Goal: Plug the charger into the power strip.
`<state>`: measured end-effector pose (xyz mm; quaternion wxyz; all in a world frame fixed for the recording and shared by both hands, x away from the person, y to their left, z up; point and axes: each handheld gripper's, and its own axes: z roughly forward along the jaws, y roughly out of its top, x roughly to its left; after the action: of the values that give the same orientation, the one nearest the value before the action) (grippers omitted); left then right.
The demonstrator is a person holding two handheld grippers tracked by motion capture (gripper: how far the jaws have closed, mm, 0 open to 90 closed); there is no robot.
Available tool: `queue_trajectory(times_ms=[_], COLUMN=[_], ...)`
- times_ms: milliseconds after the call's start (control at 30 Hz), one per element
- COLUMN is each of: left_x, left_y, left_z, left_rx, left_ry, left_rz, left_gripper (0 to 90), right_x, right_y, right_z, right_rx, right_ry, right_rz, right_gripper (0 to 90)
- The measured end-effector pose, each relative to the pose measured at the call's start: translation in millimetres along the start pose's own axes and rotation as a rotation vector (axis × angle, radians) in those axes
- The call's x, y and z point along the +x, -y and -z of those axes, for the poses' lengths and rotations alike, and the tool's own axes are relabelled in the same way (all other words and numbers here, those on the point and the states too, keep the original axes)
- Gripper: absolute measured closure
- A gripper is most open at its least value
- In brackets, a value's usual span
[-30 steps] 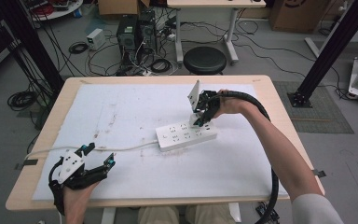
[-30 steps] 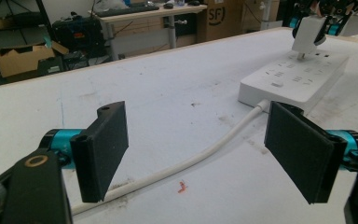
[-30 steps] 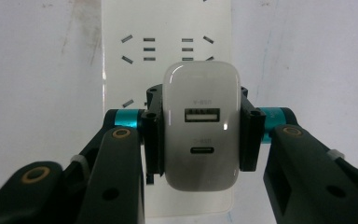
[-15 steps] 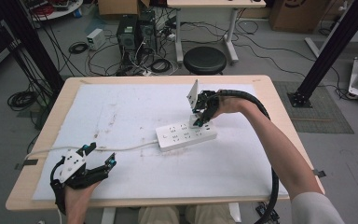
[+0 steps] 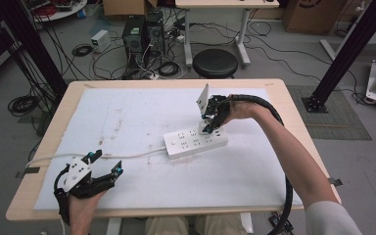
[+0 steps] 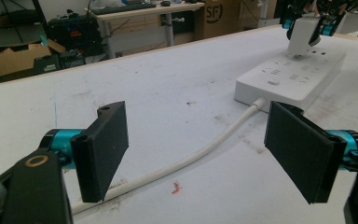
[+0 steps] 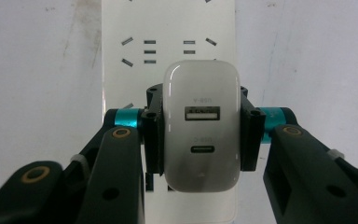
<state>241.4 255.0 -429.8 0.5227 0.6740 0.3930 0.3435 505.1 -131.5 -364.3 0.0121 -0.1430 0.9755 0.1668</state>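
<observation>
1. The right gripper (image 7: 200,135) is clamped on a white charger (image 7: 201,126), one jaw on each flat side, with the two USB ports facing the camera.
2. The charger sits over the right end of the white strip (image 5: 196,142), which lies near the middle of the worktop (image 5: 274,88). Whether its pins are in a socket or just above one cannot be told; the left gripper view shows its base down at the strip's top face.
3. The left gripper (image 5: 103,164) is wide open with nothing in it, resting near the front left edge, well apart from the strip. The strip's cable (image 6: 205,149) runs between its jaws.
4. Risks from here, as I judge them:
   - Nothing holds the strip down, so a pull or push on the charger may lift or slide the strip instead.
   - If the charger tilts in the jaws, the pins could jam in or miss the slots.
   - The smooth casing could slip between the jaws under load.
   - The cable near the left gripper could snag if that hand moves.
</observation>
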Motion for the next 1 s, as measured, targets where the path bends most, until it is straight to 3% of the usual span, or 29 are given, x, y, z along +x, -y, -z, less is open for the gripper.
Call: queue_trajectory(times_ms=[233, 533, 800, 1000], left_x=[0.0, -0.2, -4.8, -3.2], left_y=[0.4, 0.3, 2.6, 1.1], left_z=[0.1, -2.1, -6.7, -3.4], left_rx=[0.000, 0.001, 0.001, 0.005], left_ry=[0.000, -0.003, 0.011, 0.006], left_rz=[0.002, 0.003, 0.010, 0.009], left_gripper=[21.9, 22.0, 22.1, 22.1], right_x=[2.0, 1.2, 7.8, 5.8], right_y=[-2.2, 0.7, -4.0, 0.8], right_z=[-7.3, -7.2, -8.2, -8.6], right_rx=[0.026, 0.015, 0.044, 0.018], right_ry=[0.008, 0.005, 0.042, 0.034], right_rz=[0.019, -0.011, -0.017, -0.029], right_gripper=[63.3, 63.3, 63.6, 63.7])
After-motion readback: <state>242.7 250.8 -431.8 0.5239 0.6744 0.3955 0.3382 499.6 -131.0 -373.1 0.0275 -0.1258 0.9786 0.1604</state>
